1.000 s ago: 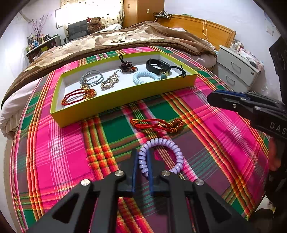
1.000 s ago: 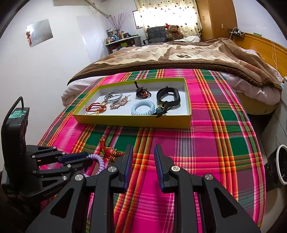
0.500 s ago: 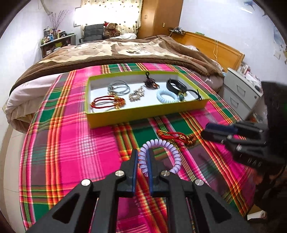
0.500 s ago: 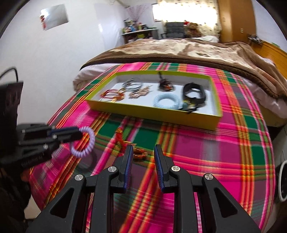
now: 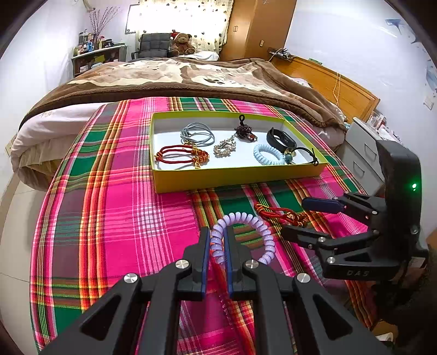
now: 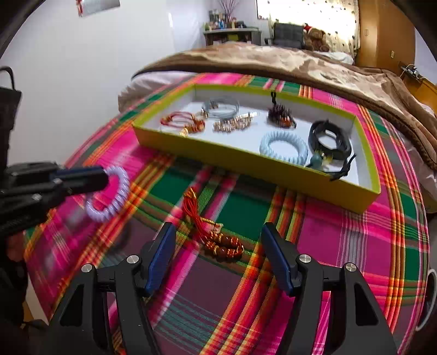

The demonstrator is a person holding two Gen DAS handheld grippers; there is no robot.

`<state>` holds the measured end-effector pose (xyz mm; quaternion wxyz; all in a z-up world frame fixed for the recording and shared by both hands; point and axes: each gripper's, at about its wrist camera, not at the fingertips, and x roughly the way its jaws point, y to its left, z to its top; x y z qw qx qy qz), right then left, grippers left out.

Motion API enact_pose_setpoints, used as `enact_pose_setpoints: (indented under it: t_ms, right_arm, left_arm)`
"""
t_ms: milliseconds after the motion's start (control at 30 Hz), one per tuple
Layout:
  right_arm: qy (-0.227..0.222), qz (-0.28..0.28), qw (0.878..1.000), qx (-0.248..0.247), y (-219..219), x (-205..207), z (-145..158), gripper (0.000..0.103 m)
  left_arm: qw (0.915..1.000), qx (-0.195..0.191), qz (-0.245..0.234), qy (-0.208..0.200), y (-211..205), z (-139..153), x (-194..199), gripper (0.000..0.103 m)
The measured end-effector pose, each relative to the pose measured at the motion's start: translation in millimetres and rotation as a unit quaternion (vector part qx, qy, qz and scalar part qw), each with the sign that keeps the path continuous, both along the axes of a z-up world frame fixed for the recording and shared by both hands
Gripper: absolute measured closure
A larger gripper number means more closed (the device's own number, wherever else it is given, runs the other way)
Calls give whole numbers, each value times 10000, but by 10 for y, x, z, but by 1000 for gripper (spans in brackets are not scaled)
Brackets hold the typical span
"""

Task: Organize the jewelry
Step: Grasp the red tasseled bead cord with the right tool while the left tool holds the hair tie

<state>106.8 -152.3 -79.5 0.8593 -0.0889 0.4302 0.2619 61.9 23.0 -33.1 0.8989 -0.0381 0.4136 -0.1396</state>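
Plaid blanket (image 5: 114, 218) bears yellow tray (image 5: 235, 177) holding 7 jewelry pieces.

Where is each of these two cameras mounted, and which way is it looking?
Left wrist: on the left gripper, facing down the bed at the yellow tray; its jaws pinch the purple coil bracelet.
Right wrist: on the right gripper, jaws opening over the red beaded bracelet.
Shared: tray, both bracelets, each other's gripper.

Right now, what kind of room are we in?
Most likely a bedroom: a bed with a brown blanket, a wooden headboard, and a teddy bear near the curtained window.
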Motion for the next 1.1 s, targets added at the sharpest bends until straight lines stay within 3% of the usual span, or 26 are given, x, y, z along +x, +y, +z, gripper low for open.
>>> enact_pose_setpoints:
  t_ms: [200,233,300,400,667,1100]
  right_arm:
    - [-79,65,9999,-115,17,-38,-4,39]
    - [-106,76,9998,-157,26,-49,-1,42]
    - [-175,61,9995,-251,42,-65,3,62]
    - [-221,58,9993,-285,41,-82,11,76]
    - [-374,86,9984,-406,67,-147,29,83]
    - [-445,-168,9989,-10,-81,-145,137,85]
  left_arm:
    - [10000,-23,31,14,22,-6,7,93]
    - [10000,-25,26,13,23,-7,9,93]
    - [10000,-35,27,29,25,-14,16,93]
    - [10000,-56,37,58,23,-23,25,93]
    - [9999,-103,49,55,22,-1,19,93]
    - [9999,-131,56,20,7,46,34,93]
